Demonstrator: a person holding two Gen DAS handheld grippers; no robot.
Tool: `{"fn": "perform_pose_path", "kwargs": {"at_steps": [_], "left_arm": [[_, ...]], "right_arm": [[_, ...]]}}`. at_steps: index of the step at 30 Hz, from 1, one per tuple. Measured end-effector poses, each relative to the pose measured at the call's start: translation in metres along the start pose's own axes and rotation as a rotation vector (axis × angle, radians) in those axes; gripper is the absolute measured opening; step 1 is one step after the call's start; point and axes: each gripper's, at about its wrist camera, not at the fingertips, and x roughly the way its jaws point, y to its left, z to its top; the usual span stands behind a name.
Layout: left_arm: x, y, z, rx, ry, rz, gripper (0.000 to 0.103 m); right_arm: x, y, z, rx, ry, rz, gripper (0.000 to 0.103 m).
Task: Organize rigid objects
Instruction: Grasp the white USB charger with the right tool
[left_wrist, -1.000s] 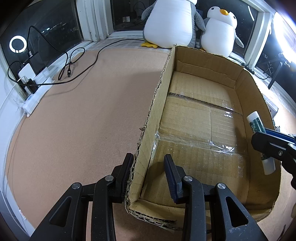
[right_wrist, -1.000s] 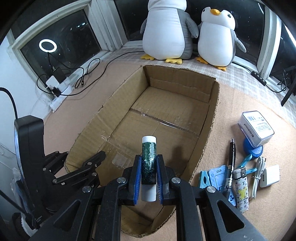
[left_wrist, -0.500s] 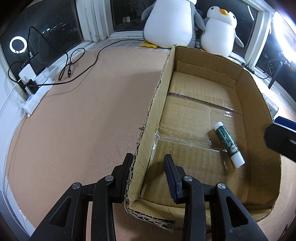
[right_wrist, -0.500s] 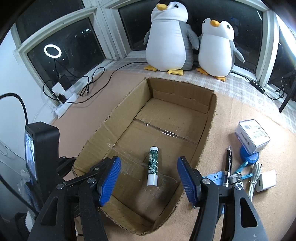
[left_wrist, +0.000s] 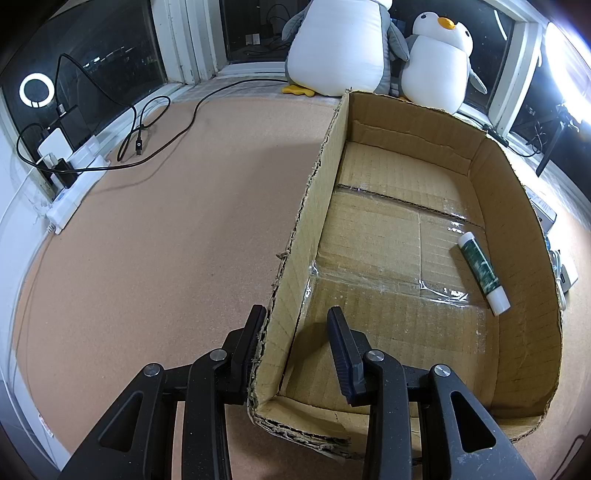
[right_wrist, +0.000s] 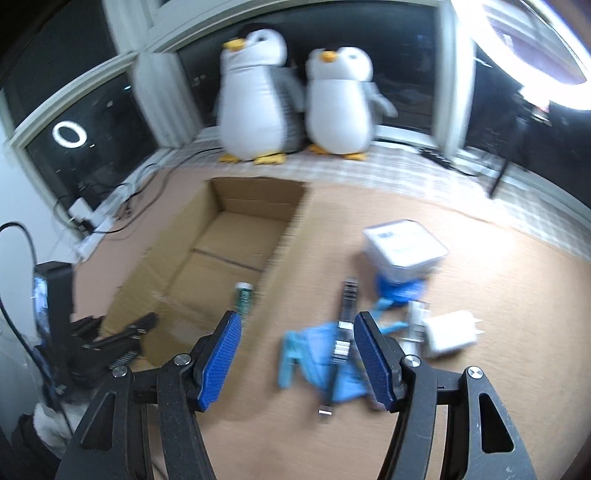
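Left black plastic two-finger gripper (left_wrist: 297, 334): dark ribbed pads, triangular cut-outs in the arms, silver round screws at the pivots. Right black plastic two-finger gripper (right_wrist: 297, 356): identical frame and screws, bright blue textured pads (right_wrist: 218, 360).

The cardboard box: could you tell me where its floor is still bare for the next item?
The cardboard box holds only the glue stick, lying near its right wall. The floor from the stick to the left wall and the far end by the penguins is bare. The left claw straddles the near-left wall, so that corner is tight.
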Motion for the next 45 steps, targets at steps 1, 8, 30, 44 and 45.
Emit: {"fn": "perform_pose_path", "kwargs": {"at_steps": [1,8,30,44,45], "left_arm": [[0.000,0.001,0.000,0.000,0.000,0.000,0.037],[0.000,0.000,0.000,0.003,-0.001,0.002,0.037],[0.000,-0.003,-0.001,0.006,0.000,0.009,0.037],[0.001,-0.003,-0.001,0.009,-0.002,0.013,0.037],[0.001,-0.003,-0.001,0.009,-0.002,0.013,0.037]], "right_arm": [[-0.001,-0.009,-0.002,0.008,0.000,-0.018,0.060],[0.012,-0.077,-0.013,0.056,0.040,-0.148,0.060],[0.068,-0.102,-0.015,-0.013,0.154,-0.182,0.060],[0.072,-0.108,-0.009,-0.003,0.162,-0.149,0.059],[0.072,-0.109,-0.009,0.000,0.161,-0.146,0.059]]}}
